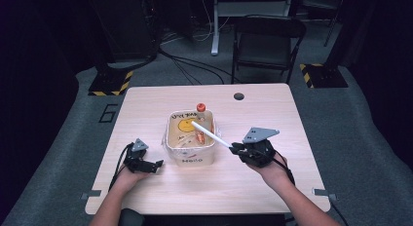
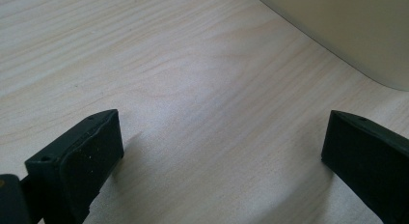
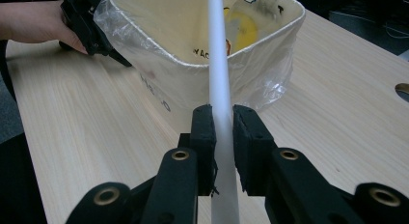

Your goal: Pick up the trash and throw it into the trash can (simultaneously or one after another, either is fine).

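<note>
A cream square bin [image 1: 191, 138] lined with a clear plastic bag stands mid-table, with a yellow face and writing on it. A small bottle with an orange cap [image 1: 200, 109] stands in it at its far side. My right gripper [image 1: 235, 147] is shut on a long white stick [image 1: 210, 134] that slants up over the bin. In the right gripper view the white stick [image 3: 219, 79] runs between the jaws towards the bin [image 3: 231, 64]. My left gripper [image 1: 157, 165] rests open on the table beside the bin's near left corner, with bare wood between its jaws [image 2: 222, 151].
The wooden table [image 1: 146, 109] has a round cable hole [image 1: 238, 96] at its far edge. A black folding chair [image 1: 265, 41] and floor cables lie beyond. The bin's wall [image 2: 347, 31] shows at the top right of the left gripper view.
</note>
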Demonstrator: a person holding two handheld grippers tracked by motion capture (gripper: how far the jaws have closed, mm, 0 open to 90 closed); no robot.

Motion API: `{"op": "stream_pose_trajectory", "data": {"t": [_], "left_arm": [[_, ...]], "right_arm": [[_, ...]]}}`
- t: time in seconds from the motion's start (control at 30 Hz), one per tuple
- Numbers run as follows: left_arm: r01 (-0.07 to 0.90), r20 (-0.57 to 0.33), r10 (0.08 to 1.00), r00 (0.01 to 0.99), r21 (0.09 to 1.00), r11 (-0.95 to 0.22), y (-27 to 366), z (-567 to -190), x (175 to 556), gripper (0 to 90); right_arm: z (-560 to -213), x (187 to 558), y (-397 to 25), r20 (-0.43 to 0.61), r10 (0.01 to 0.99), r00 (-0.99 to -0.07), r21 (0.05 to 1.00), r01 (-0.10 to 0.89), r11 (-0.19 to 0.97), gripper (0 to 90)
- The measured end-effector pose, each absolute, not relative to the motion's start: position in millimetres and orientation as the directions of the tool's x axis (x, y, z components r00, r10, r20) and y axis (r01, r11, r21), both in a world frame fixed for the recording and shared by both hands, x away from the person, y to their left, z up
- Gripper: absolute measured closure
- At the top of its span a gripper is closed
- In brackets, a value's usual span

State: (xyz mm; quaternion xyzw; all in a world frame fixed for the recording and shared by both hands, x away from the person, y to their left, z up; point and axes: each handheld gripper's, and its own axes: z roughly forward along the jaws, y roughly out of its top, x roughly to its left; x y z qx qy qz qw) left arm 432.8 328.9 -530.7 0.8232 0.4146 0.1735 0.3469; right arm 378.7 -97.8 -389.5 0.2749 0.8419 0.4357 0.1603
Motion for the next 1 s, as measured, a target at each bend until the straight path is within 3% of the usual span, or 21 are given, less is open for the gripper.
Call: {"op": "stream_pose_trajectory", "data": {"t": [1.0], "left_arm": [[0.56,-0.001,0.803,0.597,0.716,-0.416,329.1,-530.7,433.0,0.8]], "right_arm": [[-390.0,400.4,-56.0,-0.007,0.63,-0.777,0.81,0.365,0.459,78.4]]}}
